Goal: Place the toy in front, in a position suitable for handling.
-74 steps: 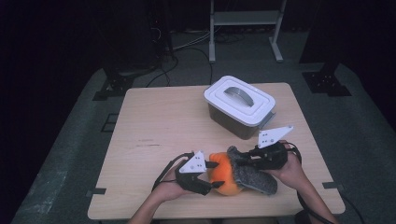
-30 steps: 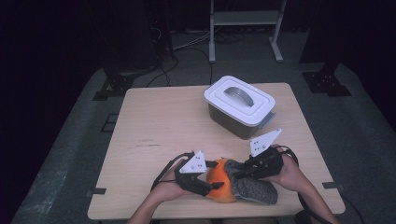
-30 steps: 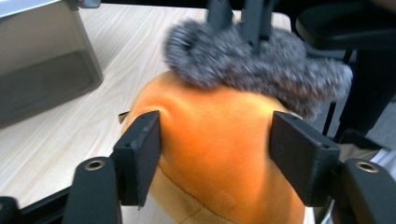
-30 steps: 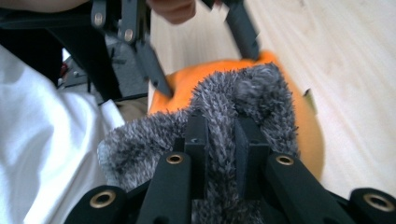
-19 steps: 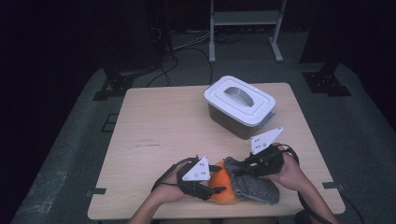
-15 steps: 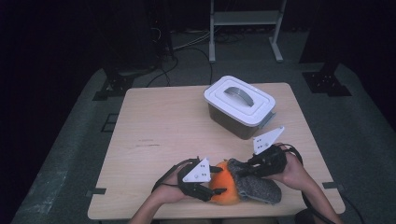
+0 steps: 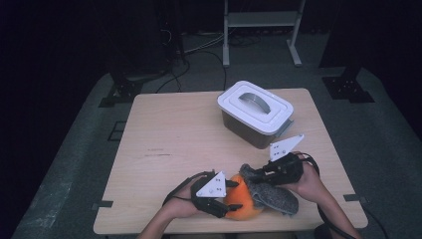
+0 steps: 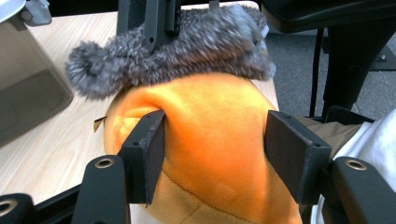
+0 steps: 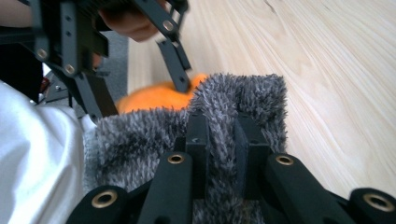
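An orange plush toy (image 7: 240,200) lies near the table's front edge, with a grey furry fabric (image 7: 276,198) draped over its right side. My left gripper (image 7: 226,199) is shut on the plush (image 8: 219,177); its left jaw dents the orange surface and the right jaw presses the other side. My right gripper (image 7: 256,175) is shut on a fold of the grey fabric (image 9: 252,93), pinched between its two jaws (image 9: 222,121). In the left gripper view the grey fabric (image 8: 196,51) lies across the top of the plush. The orange plush (image 9: 154,95) peeks out behind the fabric in the right gripper view.
A white-lidded plastic bin (image 7: 256,112) stands closed at the back right of the wooden table (image 7: 174,134). Its wall (image 8: 28,84) shows at the left of the left gripper view. A person's hands hold both grippers at the front edge.
The plush and my left gripper have shifted a little toward the front edge. The grey fabric has slid down onto the plush's right side. Little has moved in the last half second.
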Demonstrator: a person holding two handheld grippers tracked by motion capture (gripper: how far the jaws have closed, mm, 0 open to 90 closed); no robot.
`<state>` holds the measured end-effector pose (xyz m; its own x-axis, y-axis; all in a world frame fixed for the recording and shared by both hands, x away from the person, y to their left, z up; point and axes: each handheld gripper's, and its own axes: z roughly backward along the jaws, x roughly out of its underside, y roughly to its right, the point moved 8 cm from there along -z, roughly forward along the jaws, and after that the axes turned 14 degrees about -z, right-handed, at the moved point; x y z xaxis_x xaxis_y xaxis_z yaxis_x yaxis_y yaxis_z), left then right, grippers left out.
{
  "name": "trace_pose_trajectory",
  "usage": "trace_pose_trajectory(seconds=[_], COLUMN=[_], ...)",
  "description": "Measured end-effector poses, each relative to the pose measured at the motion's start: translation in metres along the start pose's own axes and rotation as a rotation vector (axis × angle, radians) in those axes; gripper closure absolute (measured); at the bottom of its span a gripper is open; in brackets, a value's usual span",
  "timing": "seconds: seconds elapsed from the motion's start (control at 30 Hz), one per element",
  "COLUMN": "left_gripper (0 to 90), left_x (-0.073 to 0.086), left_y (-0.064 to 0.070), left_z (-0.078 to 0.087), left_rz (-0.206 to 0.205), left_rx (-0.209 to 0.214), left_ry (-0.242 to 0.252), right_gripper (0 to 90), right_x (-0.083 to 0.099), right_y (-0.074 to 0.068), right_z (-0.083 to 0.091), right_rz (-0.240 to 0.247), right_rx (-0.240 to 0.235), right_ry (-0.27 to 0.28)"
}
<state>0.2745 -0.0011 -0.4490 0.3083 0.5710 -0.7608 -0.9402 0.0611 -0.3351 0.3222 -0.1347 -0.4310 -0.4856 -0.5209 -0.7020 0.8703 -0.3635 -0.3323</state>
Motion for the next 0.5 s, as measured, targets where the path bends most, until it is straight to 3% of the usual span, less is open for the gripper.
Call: trace_pose_trajectory(seconds=[0.13, 0.17, 0.2, 0.27, 0.3, 0.5], left_gripper=[39.0, 38.8, 38.5, 38.2, 37.9, 36.6], left_x=[0.002, 0.004, 0.004, 0.007, 0.009, 0.012], left_y=[-0.003, -0.008, -0.008, -0.012, -0.018, -0.026], left_z=[0.001, 0.000, 0.000, 0.000, 0.001, 0.002], left_rz=[0.027, 0.066, 0.066, 0.112, 0.148, 0.216], left_rx=[-0.013, -0.038, -0.038, -0.066, -0.103, -0.154], left_ry=[0.004, 0.010, 0.010, 0.023, 0.022, 0.019], right_gripper=[77.4, 77.3, 77.3, 77.3, 77.2, 77.1], right_x=[0.001, -0.001, -0.001, -0.006, -0.006, -0.005], right_y=[0.000, -0.005, -0.005, -0.018, -0.021, -0.020], right_z=[0.005, 0.007, 0.007, 0.006, 0.006, 0.001], right_rz=[0.006, 0.020, 0.020, 0.062, 0.071, 0.068], right_rx=[0.028, 0.021, 0.021, -0.012, -0.012, -0.009], right_ry=[-0.001, 0.004, 0.004, 0.003, -0.002, 0.000])
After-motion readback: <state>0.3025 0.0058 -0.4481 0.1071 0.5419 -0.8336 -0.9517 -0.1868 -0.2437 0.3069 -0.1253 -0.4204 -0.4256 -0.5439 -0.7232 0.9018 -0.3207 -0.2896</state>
